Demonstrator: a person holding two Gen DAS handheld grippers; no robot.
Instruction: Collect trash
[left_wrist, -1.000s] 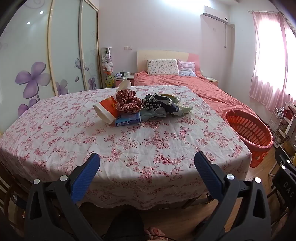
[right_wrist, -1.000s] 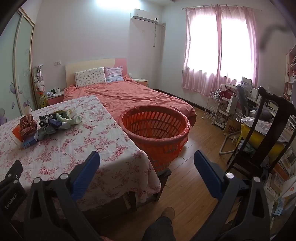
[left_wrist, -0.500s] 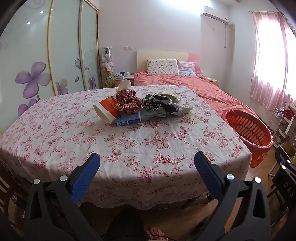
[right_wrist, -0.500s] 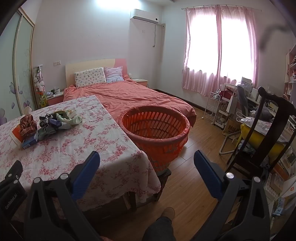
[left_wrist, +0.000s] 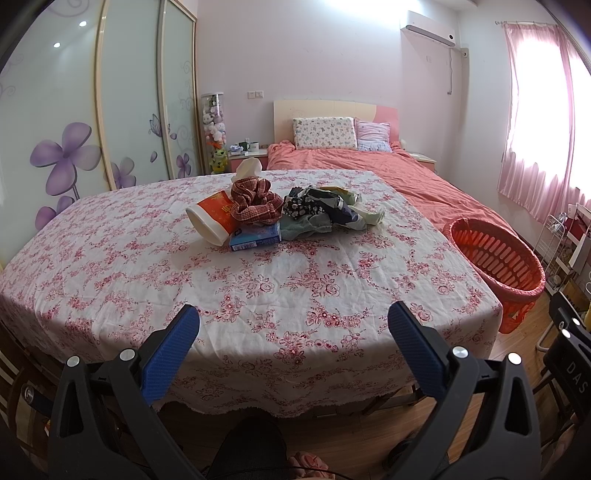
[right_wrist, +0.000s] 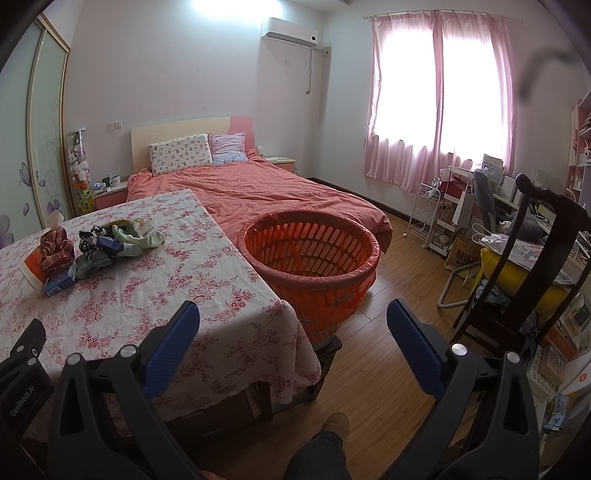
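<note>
A pile of trash lies at the far middle of the floral-cloth table (left_wrist: 258, 295): an orange paper cup (left_wrist: 210, 221) on its side, a blue box (left_wrist: 255, 237), a red plaid cloth (left_wrist: 255, 201), crumpled dark and green wrappers (left_wrist: 325, 210). The pile also shows in the right wrist view (right_wrist: 88, 251). An orange basket (right_wrist: 310, 258) stands on the floor right of the table; it also shows in the left wrist view (left_wrist: 495, 254). My left gripper (left_wrist: 293, 328) is open and empty at the table's near edge. My right gripper (right_wrist: 293, 325) is open and empty, above the table's right corner.
A bed (right_wrist: 258, 192) with a coral cover lies behind the table and basket. A dark wooden chair (right_wrist: 524, 266) and a cluttered rack (right_wrist: 443, 214) stand at the right. A wardrobe with sliding glass doors (left_wrist: 110, 110) lines the left wall.
</note>
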